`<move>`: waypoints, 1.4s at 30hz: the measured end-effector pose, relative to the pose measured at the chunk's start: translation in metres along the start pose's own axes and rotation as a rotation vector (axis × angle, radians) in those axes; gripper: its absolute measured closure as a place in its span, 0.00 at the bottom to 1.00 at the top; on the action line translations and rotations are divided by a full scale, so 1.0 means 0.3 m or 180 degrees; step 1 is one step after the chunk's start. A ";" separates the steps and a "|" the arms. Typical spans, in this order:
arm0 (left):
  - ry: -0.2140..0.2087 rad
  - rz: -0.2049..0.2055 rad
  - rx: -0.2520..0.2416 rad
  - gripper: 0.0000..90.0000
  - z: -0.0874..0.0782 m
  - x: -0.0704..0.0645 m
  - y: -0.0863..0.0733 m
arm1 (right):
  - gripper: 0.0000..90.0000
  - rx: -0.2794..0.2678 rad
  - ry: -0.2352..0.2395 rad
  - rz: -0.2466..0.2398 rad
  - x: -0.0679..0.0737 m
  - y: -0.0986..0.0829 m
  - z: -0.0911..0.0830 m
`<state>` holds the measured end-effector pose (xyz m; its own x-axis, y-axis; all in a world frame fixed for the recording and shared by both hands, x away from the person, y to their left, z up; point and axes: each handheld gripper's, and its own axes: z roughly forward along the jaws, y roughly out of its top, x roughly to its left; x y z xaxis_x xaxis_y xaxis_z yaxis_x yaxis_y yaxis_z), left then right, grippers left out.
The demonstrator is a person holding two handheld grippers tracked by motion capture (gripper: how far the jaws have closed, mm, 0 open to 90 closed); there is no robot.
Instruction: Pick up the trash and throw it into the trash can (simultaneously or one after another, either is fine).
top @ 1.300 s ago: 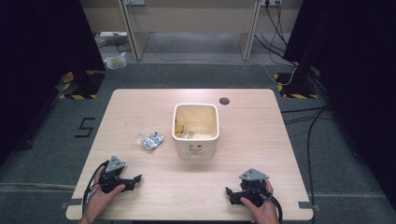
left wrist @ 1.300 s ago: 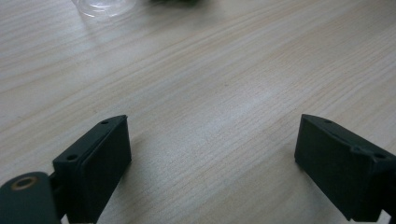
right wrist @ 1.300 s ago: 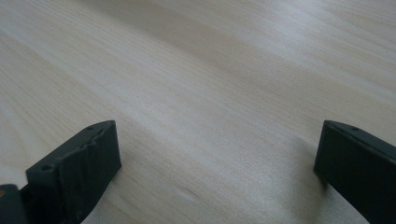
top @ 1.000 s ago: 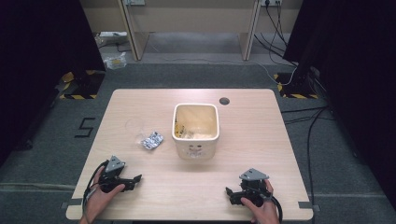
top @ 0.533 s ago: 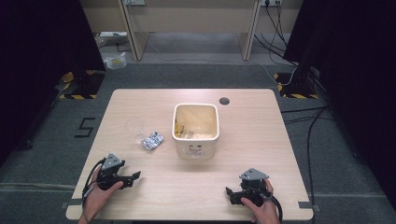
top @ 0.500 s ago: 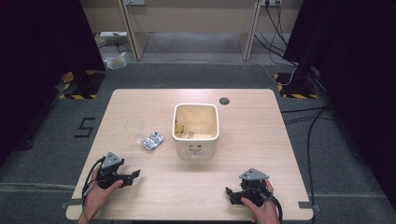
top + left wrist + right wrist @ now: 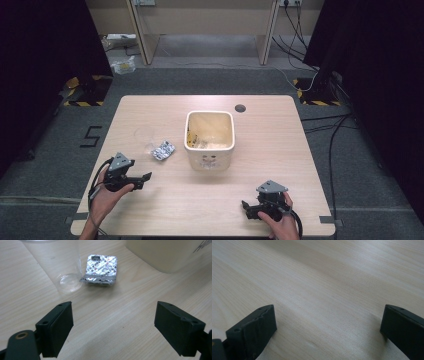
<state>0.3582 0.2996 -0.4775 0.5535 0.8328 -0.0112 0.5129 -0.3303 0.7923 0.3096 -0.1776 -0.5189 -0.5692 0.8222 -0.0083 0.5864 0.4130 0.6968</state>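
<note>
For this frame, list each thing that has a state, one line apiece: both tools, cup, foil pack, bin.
Left tool: open, holding nothing, pointed at the cup and foil pack.
Right tool: open, holding nothing, above bare table.
Clear plastic cup: upright, looks empty.
Foil pack: lying flat beside the cup, apparently touching its base.
Cream bin: upright, open-topped, some litter inside.

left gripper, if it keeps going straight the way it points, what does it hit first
Probably the foil blister pack, lying flat almost dead ahead of the open left gripper. The clear plastic cup stands just left of that line and touches the pack, so it might be clipped; depth is unclear.
</note>
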 end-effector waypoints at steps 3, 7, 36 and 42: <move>-0.0001 0.0013 -0.0004 0.17 0.001 -0.002 0.016 | 0.00 -0.0001 0.0000 -0.0003 0.000 0.000 0.000; -0.0015 0.0029 -0.0025 0.18 0.004 -0.008 0.044 | 0.00 0.0000 0.0000 0.0001 0.000 0.000 0.000; 0.0028 0.0156 -0.0218 0.20 0.000 0.007 0.165 | 0.00 -0.0001 0.0000 -0.0003 0.000 0.000 0.000; 0.0026 0.0172 -0.0246 0.21 0.015 0.031 0.207 | 0.00 0.0000 0.0000 0.0000 0.000 0.000 0.000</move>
<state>0.3981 0.2847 -0.4312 0.5735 0.8183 0.0376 0.4301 -0.3399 0.8363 0.3096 -0.1776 -0.5189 -0.5693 0.8221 -0.0083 0.5863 0.4131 0.6968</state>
